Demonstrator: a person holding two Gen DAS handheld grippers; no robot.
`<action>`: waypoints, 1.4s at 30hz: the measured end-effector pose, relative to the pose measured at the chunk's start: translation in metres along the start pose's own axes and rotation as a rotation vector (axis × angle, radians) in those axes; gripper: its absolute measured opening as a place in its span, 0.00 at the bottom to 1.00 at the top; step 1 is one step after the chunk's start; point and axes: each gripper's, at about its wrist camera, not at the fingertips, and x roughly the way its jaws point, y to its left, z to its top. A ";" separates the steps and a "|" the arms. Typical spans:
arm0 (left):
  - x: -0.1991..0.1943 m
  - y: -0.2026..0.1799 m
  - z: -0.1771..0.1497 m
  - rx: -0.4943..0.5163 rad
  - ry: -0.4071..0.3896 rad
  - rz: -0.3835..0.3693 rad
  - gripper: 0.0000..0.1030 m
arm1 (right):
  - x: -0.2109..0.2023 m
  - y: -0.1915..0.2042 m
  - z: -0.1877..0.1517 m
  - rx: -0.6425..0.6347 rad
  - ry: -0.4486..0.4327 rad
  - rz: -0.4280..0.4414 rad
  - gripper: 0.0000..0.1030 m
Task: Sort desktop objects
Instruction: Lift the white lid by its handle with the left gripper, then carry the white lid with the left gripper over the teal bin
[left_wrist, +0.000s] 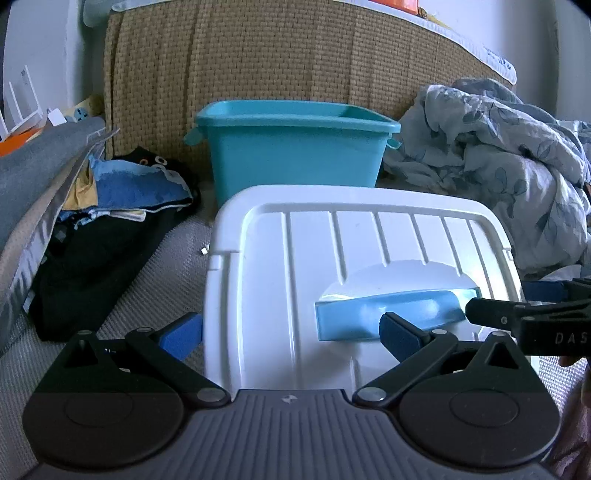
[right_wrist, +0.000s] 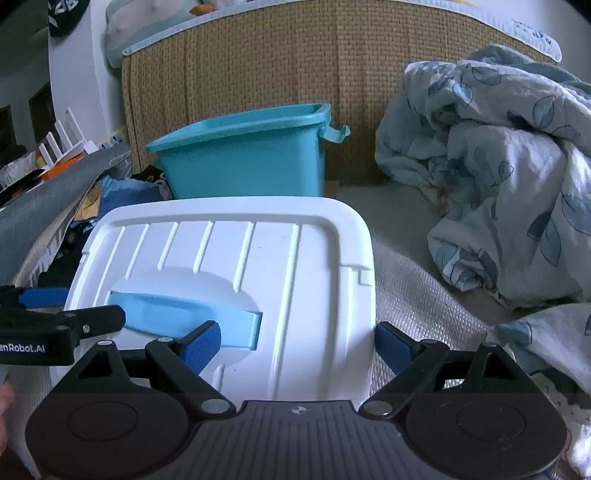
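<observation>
Both views were lit by soft, cool daylight with a bluish cast, bright enough to read textures. The white lid (left_wrist: 354, 258) was the brightest area and nearly washed out along its ribs, while its blue handle (left_wrist: 391, 314) carried a glossy highlight. The dark clothes (left_wrist: 92, 266) at centre left lost detail in shadow. Shadows were faint and diffuse. Fisheye distortion bowed the woven headboard (right_wrist: 258, 66) and bent the edges, with black vignetting in the upper corners. Focus was fairly even, softening slightly toward the rims.
</observation>
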 end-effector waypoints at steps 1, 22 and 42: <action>0.000 0.000 0.001 -0.001 -0.002 0.002 1.00 | 0.000 0.000 0.001 -0.002 -0.003 0.001 0.90; -0.004 0.004 0.016 -0.022 -0.061 0.026 1.00 | 0.003 0.003 0.026 -0.021 -0.047 0.012 0.90; -0.014 0.008 0.033 -0.032 -0.116 0.041 1.00 | -0.004 0.006 0.035 -0.020 -0.101 0.019 0.90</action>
